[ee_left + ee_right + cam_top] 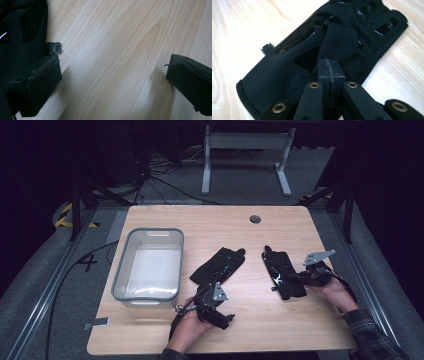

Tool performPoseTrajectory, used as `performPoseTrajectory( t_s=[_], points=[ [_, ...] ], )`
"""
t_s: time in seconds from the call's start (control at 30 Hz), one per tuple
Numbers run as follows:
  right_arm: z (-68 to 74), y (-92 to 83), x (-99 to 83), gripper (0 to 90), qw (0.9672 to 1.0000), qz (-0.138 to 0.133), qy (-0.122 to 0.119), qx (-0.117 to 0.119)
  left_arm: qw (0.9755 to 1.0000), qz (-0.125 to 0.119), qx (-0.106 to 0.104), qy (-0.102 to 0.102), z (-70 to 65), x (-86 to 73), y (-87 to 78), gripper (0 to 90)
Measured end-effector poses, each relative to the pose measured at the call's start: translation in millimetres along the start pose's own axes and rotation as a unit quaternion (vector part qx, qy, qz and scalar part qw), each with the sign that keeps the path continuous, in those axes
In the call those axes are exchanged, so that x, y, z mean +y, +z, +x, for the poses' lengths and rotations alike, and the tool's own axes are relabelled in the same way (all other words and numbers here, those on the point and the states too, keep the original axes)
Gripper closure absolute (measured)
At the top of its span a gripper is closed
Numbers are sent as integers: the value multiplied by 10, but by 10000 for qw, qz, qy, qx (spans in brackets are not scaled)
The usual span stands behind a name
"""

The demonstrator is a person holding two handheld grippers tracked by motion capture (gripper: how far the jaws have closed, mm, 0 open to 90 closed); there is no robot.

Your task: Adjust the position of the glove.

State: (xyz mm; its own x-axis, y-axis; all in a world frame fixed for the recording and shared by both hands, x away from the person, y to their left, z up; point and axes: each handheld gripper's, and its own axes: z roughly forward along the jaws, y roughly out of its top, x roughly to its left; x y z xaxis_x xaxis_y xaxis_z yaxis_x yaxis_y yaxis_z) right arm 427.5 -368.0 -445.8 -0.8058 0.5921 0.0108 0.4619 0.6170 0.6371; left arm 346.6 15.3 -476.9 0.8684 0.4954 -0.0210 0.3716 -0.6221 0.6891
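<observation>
A: Where was the right glove [284, 274] found?

B: On the desk [250, 320], lengthwise away from the person, pinched by the closed right hand-held gripper [329, 75]. The left hand-held gripper [112, 82] was held wide open, empty.

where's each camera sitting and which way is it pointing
High view: above the person's side, looking forward and down at the table; both hands, left gripper, right gripper.
Left gripper view: on the left gripper, facing bare wood between open jaws, left glove at the edge.
Right gripper view: on the right gripper, jaws shut over the right glove.
Shared: high view shows both gloves.
</observation>
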Motion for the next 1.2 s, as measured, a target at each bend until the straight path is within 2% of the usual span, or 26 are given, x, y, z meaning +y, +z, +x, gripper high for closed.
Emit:
performPoseTrajectory(
  t_s=[0.2, 0.37, 0.6, 0.8, 0.97, 1.2],
  points=[
    [119, -27, -35, 900, 9998, 32, -73, 193, 10000, 1, 3, 0, 0, 0, 0, 3],
    [147, -53, -26, 900, 9997, -14, -152, 212, 10000, 2, 1, 0, 0, 0, 0, 3],
    [25, -92, 111, 900, 9995, -273, -75, 143, 10000, 3, 2, 1, 0, 0, 0, 3],
    [-112, -22, 255, 900, 9991, -414, -17, 53, 10000, 1, 1, -4, 0, 0, 0, 3],
    [-181, 88, 340, 900, 9991, -420, 7, 61, 10000, 0, 2, -3, 0, 0, 0, 3],
    [-225, 284, 364, 900, 9999, -149, -23, 24, 10000, 3, 1, 0, 0, 0, 0, 3]
  ],
)
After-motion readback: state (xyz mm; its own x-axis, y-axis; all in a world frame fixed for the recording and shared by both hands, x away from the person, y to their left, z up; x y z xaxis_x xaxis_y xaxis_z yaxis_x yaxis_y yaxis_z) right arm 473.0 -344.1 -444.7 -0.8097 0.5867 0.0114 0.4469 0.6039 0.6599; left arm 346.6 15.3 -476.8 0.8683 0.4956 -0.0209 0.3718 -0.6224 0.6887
